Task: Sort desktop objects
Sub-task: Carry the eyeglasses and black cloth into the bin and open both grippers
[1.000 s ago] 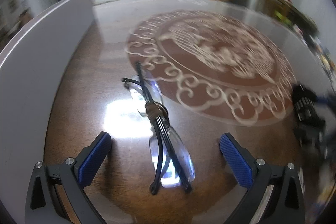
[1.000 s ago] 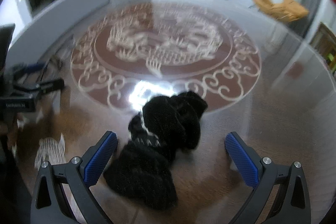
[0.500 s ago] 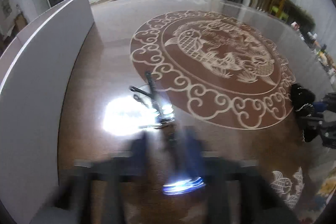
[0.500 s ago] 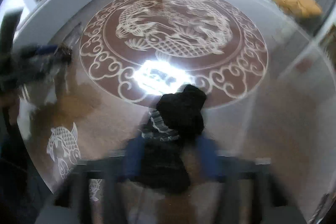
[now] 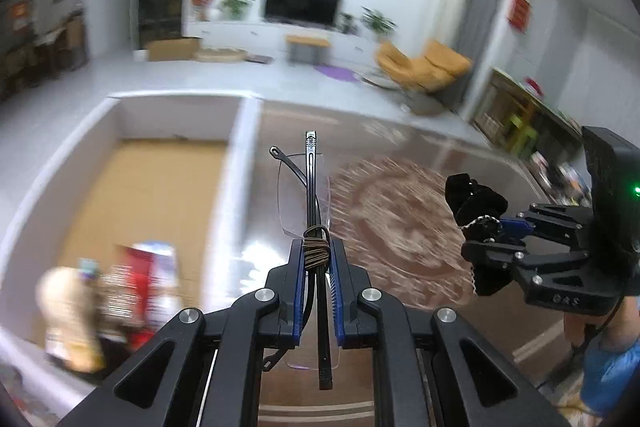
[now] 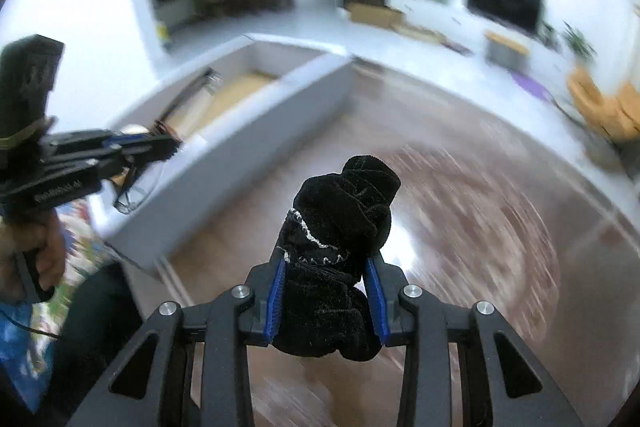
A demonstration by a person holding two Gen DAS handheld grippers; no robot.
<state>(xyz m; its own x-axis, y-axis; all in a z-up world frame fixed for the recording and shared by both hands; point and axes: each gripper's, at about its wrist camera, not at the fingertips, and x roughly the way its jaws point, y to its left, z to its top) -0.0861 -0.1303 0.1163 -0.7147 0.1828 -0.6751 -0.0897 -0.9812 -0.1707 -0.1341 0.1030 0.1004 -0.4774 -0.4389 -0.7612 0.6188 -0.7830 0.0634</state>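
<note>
Left tool (image 5: 316,291) is clamping the folded glasses (image 5: 310,211), right tool (image 6: 326,301) is squeezing the black pouch (image 6: 340,227), both probably heading for the box (image 5: 240,155) ahead-left.

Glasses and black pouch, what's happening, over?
Left tool shut on glasses. Right tool shut on black pouch. Both lifted; white box ahead.

The left black plastic two-finger gripper (image 5: 315,297) has ribbed blue pads (image 5: 297,291) lining its fingers, and round silver screws (image 5: 266,294) at the joints of its angular, cut-out linkage arms. The right black plastic two-finger gripper (image 6: 326,301) matches it, with blue pads (image 6: 276,301) and silver screws (image 6: 412,291); from the left camera its boxy housing shows a green light (image 5: 636,191). At the far left of the right view, a bare-skinned hand (image 6: 38,259) wraps a black handle.
</note>
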